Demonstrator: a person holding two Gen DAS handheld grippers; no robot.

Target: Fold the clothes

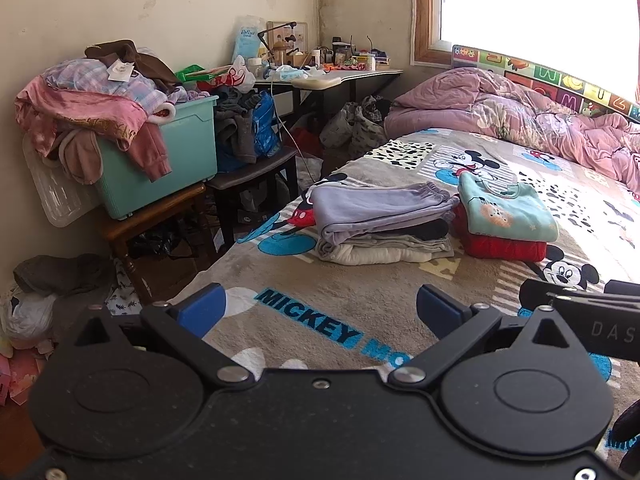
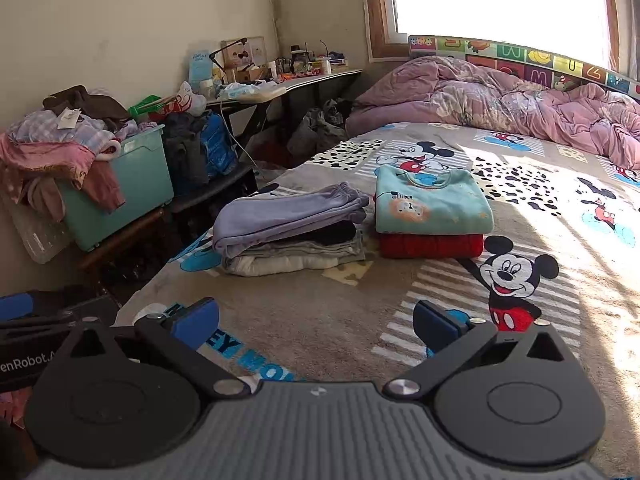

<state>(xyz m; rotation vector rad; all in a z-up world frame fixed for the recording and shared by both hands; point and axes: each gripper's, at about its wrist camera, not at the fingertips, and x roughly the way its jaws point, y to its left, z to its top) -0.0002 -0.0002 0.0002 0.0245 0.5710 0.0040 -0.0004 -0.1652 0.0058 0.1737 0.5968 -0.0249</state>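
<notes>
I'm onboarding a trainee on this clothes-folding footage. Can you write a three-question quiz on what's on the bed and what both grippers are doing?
1. True or false: the left gripper is shut on a garment.
2. Which garment tops the stack holding the red sweater? A) teal sweatshirt B) brown jacket C) pink quilt
3. Fill in: unfolded clothes spill over the rim of the teal ____ beside the bed.

Key:
1. False; it is open and empty, as is the right gripper.
2. A, the teal sweatshirt.
3. Bin.
</notes>
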